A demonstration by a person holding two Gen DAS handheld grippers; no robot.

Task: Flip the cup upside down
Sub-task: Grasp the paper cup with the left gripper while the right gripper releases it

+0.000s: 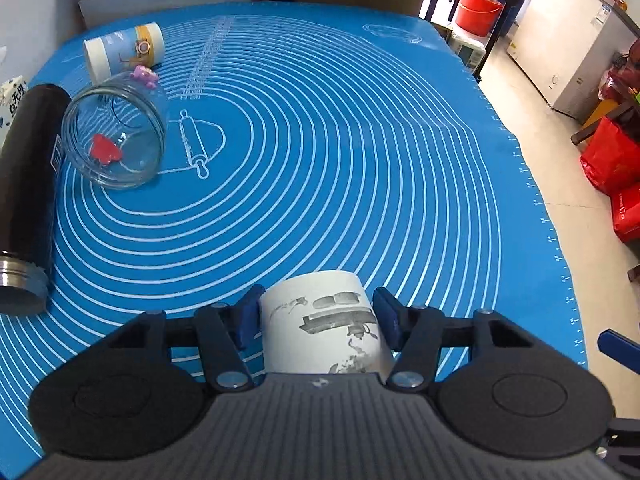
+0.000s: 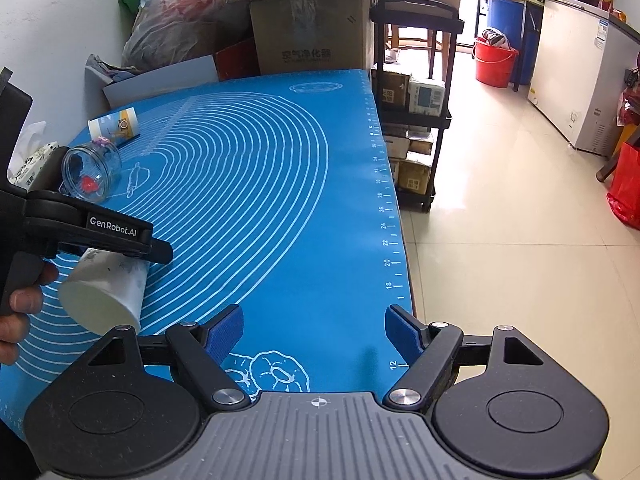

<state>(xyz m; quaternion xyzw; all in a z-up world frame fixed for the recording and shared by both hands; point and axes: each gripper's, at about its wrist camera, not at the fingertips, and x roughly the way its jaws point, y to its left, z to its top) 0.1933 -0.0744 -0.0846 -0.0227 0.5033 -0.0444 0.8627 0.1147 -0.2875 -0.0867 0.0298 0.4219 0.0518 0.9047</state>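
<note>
Cup (image 1: pixel 324 320), one, white with ink print, pinched between blue pads of left gripper (image 1: pixel 318 318), held tilted above blue mat (image 1: pixel 360 160). Right gripper (image 2: pixel 314 330) spread, holding nothing, over mat's near edge. Farther left on mat: one black flask (image 1: pixel 28 184), one glass jar (image 1: pixel 116 136), one paper cup (image 1: pixel 124 50), all lying on their sides.

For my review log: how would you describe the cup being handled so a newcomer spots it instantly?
On the blue baking mat, look at the near edge, between the left tongs. The white cup there carries grey ink-style markings, unlike the clear glass jar, the black flask and the blue-and-yellow printed cup at the far left.
</note>
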